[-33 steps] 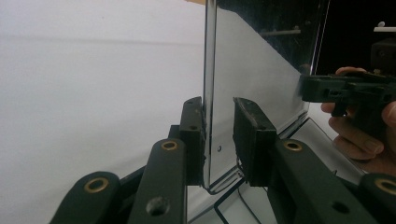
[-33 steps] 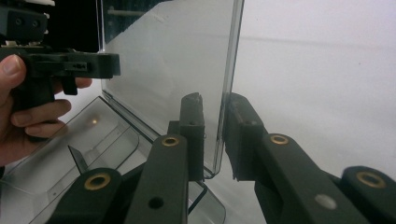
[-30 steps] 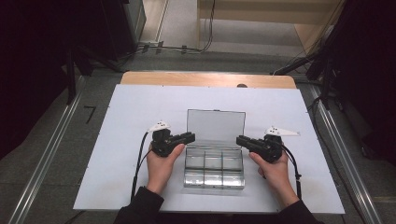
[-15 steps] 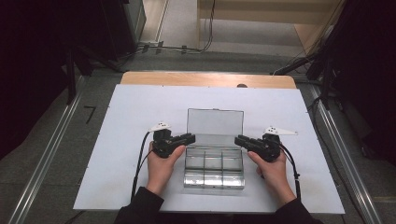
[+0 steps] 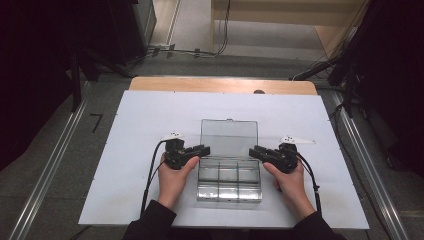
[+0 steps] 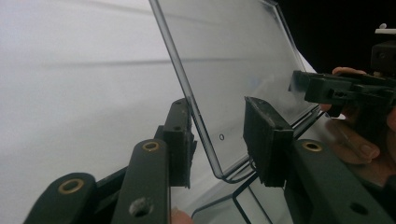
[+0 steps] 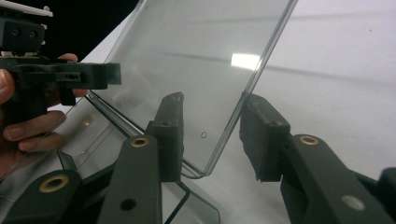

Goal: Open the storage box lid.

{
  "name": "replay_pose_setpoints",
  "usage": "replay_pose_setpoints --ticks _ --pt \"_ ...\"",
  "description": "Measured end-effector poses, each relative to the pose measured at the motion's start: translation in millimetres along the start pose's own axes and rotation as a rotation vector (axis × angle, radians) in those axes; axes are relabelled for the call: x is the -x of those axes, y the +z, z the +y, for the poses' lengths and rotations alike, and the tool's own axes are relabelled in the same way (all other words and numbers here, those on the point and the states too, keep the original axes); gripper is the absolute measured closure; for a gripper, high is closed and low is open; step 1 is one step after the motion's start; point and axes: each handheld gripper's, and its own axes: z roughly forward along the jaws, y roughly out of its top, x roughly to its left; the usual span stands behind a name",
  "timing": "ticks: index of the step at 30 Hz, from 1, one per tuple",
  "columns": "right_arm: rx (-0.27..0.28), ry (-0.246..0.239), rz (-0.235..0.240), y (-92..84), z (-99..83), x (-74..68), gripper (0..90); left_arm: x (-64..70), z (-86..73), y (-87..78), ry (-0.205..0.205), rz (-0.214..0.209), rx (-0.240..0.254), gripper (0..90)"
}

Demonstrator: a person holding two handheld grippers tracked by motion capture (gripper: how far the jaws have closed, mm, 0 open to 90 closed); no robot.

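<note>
A clear plastic compartment box (image 5: 229,184) sits on the white table, its lid (image 5: 229,136) raised upright at the far side. My left gripper (image 5: 202,149) is at the lid's left edge and my right gripper (image 5: 254,151) is at its right edge. In the left gripper view the lid (image 6: 233,60) passes between the jaws of the left gripper (image 6: 217,135), with a gap at the right pad (image 6: 264,135). In the right gripper view the lid (image 7: 201,60) stands between the jaws of the right gripper (image 7: 212,130), clear of the left pad (image 7: 170,135). Both pairs of jaws have just been opening.
The box's several compartments look empty. White table surface (image 5: 140,125) lies all round the box, with a wooden strip (image 5: 220,85) along the far edge. Cables trail from both grippers toward the person. Dark equipment and floor rails flank the table.
Both hands and the upright lid stand much as before. Any widening of the jaws is too small to make out from above.
</note>
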Motion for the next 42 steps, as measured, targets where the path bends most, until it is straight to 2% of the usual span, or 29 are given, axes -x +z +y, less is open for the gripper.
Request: replay_pose_setpoints --ticks 2,8,11,18,22,36,38,42 --pt "-0.005 0.011 -0.003 0.9 -0.2 1.0 55.7 -0.6 -0.1 0.8 -0.015 0.001 -0.002 60.4" --pt "-0.025 0.039 -0.009 3.4 0.7 3.8 51.6 -3.9 -0.9 3.6 -0.024 0.008 -0.012 55.8" --pt "-0.039 0.063 -0.005 4.6 1.6 6.1 51.4 -2.0 -1.6 4.7 -0.016 0.011 -0.018 53.6" --pt "-0.042 0.062 -0.012 5.5 1.0 4.8 46.9 3.1 -1.2 5.6 -0.010 0.036 -0.034 49.1" --pt "-0.054 0.058 -0.039 5.8 1.0 3.3 42.5 4.8 -0.7 6.4 -0.017 0.058 -0.040 45.6" --pt "-0.066 0.038 -0.037 5.3 1.0 1.7 36.4 4.3 -0.1 6.1 -0.038 0.071 -0.050 43.4" --pt "-0.067 0.040 -0.042 4.8 1.0 1.5 34.6 4.6 0.2 5.4 -0.027 0.085 -0.049 39.5" --pt "-0.064 0.028 -0.050 3.3 1.5 1.3 30.7 6.0 0.8 3.6 -0.015 0.083 -0.051 36.1"
